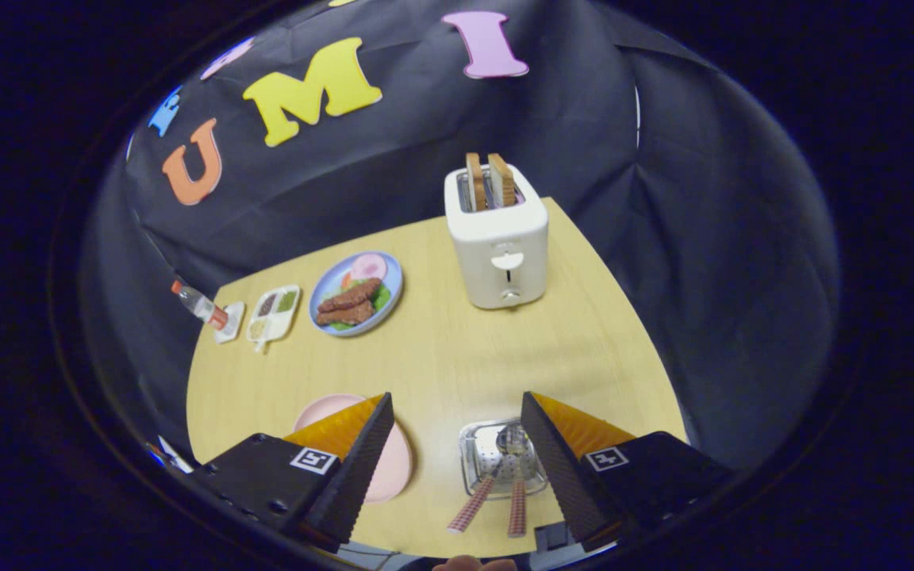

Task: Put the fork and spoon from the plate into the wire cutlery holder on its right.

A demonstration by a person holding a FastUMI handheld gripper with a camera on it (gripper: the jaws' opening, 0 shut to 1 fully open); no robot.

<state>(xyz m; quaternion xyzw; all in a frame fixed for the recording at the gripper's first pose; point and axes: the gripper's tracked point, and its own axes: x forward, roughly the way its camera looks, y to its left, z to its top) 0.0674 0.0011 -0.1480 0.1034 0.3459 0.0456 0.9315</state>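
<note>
My gripper hangs open above the near part of the wooden table, with nothing between its fingers. Under the right finger stands the wire cutlery holder. Two utensils with checkered handles stick out of it toward me, their heads resting inside; which is the fork and which the spoon I cannot tell. The pink plate lies to the holder's left, mostly hidden by my left finger, and the part that shows is bare.
A white toaster with two bread slices stands at the back of the table. A blue plate of food, a small divided tray and a small bottle sit at the back left.
</note>
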